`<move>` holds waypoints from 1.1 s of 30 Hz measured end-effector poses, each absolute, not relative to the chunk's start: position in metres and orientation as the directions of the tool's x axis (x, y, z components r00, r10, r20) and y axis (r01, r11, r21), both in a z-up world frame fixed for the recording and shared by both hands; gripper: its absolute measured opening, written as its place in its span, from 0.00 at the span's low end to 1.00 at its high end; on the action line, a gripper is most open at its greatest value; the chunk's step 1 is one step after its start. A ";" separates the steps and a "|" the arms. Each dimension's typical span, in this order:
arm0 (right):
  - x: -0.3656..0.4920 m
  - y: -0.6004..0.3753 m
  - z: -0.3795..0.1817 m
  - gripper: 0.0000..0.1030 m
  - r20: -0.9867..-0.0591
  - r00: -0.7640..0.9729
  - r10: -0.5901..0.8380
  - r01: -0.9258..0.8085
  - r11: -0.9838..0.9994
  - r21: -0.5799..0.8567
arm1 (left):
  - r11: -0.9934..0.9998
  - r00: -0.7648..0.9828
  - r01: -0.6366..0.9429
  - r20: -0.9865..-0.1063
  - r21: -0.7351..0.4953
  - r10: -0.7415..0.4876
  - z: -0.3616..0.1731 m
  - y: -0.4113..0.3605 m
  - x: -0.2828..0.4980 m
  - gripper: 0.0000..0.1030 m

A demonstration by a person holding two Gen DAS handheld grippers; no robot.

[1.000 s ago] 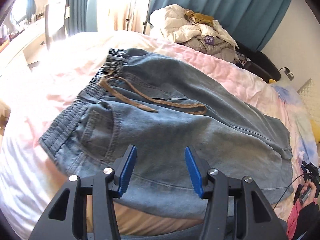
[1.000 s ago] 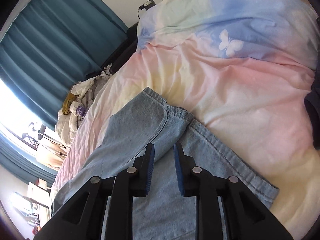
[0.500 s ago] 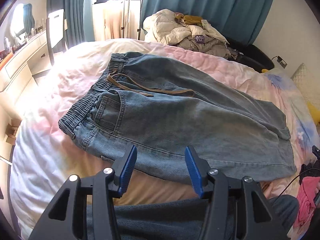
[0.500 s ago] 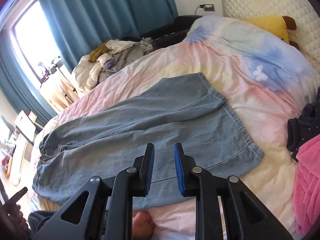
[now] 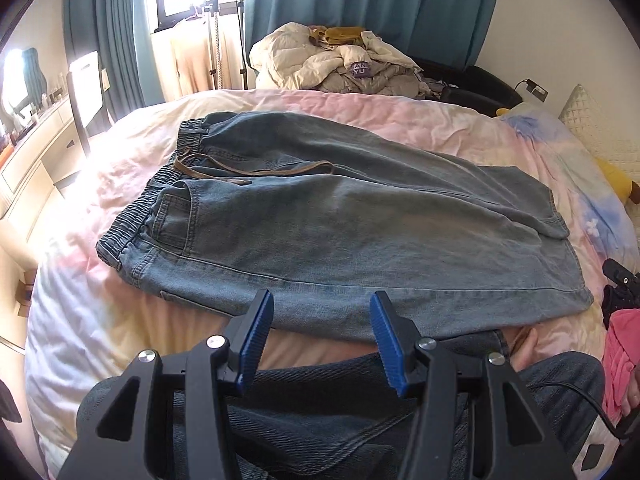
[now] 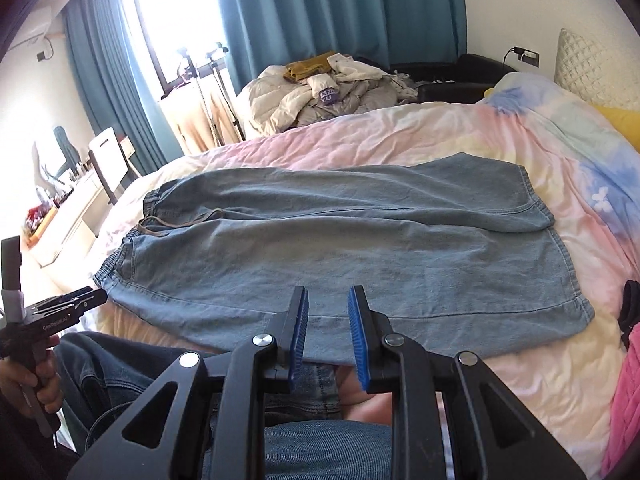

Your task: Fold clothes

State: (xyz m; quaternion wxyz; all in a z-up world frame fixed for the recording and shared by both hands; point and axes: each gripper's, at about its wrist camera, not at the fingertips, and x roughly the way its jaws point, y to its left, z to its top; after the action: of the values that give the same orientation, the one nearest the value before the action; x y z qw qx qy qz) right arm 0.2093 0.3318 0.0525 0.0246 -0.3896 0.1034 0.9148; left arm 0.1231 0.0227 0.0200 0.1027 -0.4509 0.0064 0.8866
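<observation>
Light blue denim trousers (image 5: 344, 232) (image 6: 360, 248) lie flat across the bed, elastic waistband at the left with a brown drawstring (image 5: 248, 170), leg hems at the right. My left gripper (image 5: 322, 334) hangs open above the near edge of the trousers, nothing between its blue pads. My right gripper (image 6: 328, 330) is held back from the near edge too, its pads a narrow gap apart and empty. The left gripper (image 6: 60, 308) also shows at the left edge of the right wrist view, held in a hand.
The pastel quilt (image 5: 460, 120) covers the bed. A pile of pale jackets (image 5: 344, 64) sits at the far side before teal curtains. Pink clothing (image 6: 624, 392) and a dark garment (image 6: 628, 304) lie at the right. The person's jeans-clad legs (image 5: 360, 412) are under the grippers.
Both grippers have pulled back and up from the trousers toward the person, so the whole garment now shows. The trousers lie spread out, unmoved since half a second ago.
</observation>
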 end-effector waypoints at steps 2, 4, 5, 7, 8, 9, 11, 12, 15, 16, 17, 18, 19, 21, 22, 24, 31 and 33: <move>0.210 0.329 0.048 0.21 -0.722 -0.691 -0.024 -0.122 -0.981 0.150 | -0.977 -0.570 -0.202 -0.802 -0.074 0.179 0.019 0.032 0.126 0.50; 0.212 0.329 0.046 0.22 -0.722 -0.692 -0.008 -0.129 -0.983 0.134 | -0.975 -0.570 -0.211 -0.802 -0.065 0.177 0.018 0.042 0.128 0.50; 0.214 0.329 0.045 0.22 -0.721 -0.693 0.000 -0.134 -0.983 0.129 | -0.974 -0.570 -0.216 -0.802 -0.063 0.178 0.017 0.047 0.129 0.50; 0.215 0.331 0.043 0.23 -0.720 -0.694 0.012 -0.142 -0.983 0.120 | -0.974 -0.571 -0.220 -0.802 -0.058 0.177 0.016 0.056 0.131 0.50; 0.215 0.332 0.041 0.24 -0.720 -0.694 0.015 -0.142 -0.983 0.116 | -0.974 -0.575 -0.220 -0.800 -0.052 0.173 0.016 0.060 0.132 0.50; 0.216 0.333 0.040 0.24 -0.720 -0.694 0.018 -0.142 -0.984 0.112 | -0.974 -0.577 -0.219 -0.799 -0.051 0.171 0.014 0.064 0.132 0.50; 0.216 0.334 0.036 0.25 -0.720 -0.693 0.027 -0.142 -0.985 0.099 | -0.975 -0.579 -0.216 -0.798 -0.049 0.169 0.011 0.072 0.133 0.50; 0.215 0.335 0.034 0.25 -0.720 -0.694 0.031 -0.141 -0.986 0.094 | -0.975 -0.580 -0.215 -0.797 -0.049 0.167 0.009 0.077 0.134 0.50; 0.213 0.338 0.028 0.25 -0.716 -0.696 0.043 -0.139 -0.987 0.076 | -0.976 -0.583 -0.211 -0.796 -0.047 0.164 0.004 0.089 0.136 0.50; 0.213 0.338 0.027 0.25 -0.714 -0.698 0.047 -0.139 -0.988 0.071 | -0.977 -0.584 -0.209 -0.795 -0.046 0.163 0.003 0.093 0.136 0.50; 0.212 0.339 0.025 0.26 -0.712 -0.700 0.047 -0.136 -0.988 0.069 | -0.977 -0.586 -0.208 -0.794 -0.045 0.162 0.001 0.097 0.137 0.50; 0.212 0.340 0.024 0.26 -0.711 -0.701 0.046 -0.135 -0.989 0.069 | -0.977 -0.587 -0.207 -0.794 -0.045 0.160 -0.001 0.101 0.137 0.50; 0.211 0.341 0.022 0.26 -0.710 -0.702 0.049 -0.135 -0.989 0.064 | -0.978 -0.588 -0.205 -0.793 -0.044 0.159 -0.002 0.105 0.138 0.50; 0.210 0.343 0.019 0.26 -0.708 -0.704 0.060 -0.136 -0.989 0.051 | -0.979 -0.591 -0.200 -0.791 -0.044 0.156 -0.005 0.112 0.138 0.50; 0.210 0.345 0.018 0.26 -0.707 -0.704 0.062 -0.136 -0.990 0.049 | -0.980 -0.594 -0.196 -0.790 -0.042 0.153 -0.006 0.114 0.138 0.50; 0.209 0.349 0.015 0.27 -0.707 -0.705 0.063 -0.135 -0.990 0.047 | -0.981 -0.599 -0.190 -0.787 -0.040 0.148 -0.008 0.118 0.138 0.50; 0.208 0.360 0.008 0.27 -0.706 -0.705 0.062 -0.133 -0.990 0.047 | -0.984 -0.613 -0.179 -0.781 -0.016 0.124 -0.015 0.131 0.139 0.50; 0.208 0.361 0.007 0.27 -0.704 -0.708 0.062 -0.133 -0.990 0.046 | -0.984 -0.611 -0.178 -0.782 -0.014 0.121 -0.017 0.133 0.139 0.50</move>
State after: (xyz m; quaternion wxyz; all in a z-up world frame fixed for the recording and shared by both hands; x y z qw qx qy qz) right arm 0.2084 0.3613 0.0075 0.0528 -0.3786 0.0466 0.9229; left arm 0.1390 0.1335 -0.0168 0.0834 -0.4329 0.0327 0.8970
